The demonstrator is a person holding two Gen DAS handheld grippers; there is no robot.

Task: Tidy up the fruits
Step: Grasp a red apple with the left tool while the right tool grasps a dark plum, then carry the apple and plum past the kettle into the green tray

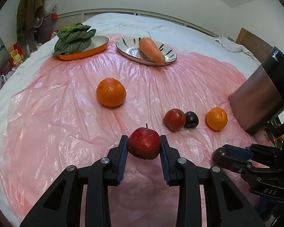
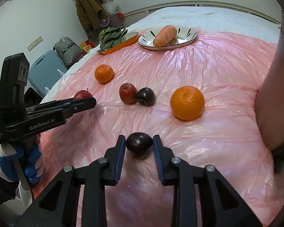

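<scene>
My left gripper [image 1: 144,143] is shut on a red apple [image 1: 144,144], held just above the pink plastic sheet [image 1: 66,104]; it also shows in the right wrist view [image 2: 83,102] with the apple [image 2: 82,95]. My right gripper [image 2: 139,143] is shut on a dark plum [image 2: 139,144]; it shows in the left wrist view [image 1: 220,155] at the right. On the sheet lie a large orange [image 1: 111,92], a second red apple [image 1: 174,119] touching a dark plum [image 1: 191,119], and a smaller orange [image 1: 216,118].
At the back, an orange dish [image 1: 96,46] holds leafy greens [image 1: 73,37] and a striped white plate [image 1: 168,54] holds a carrot [image 1: 151,50]. A person's arm [image 1: 259,90] reaches in at the right. White bedding [image 1: 132,22] surrounds the sheet.
</scene>
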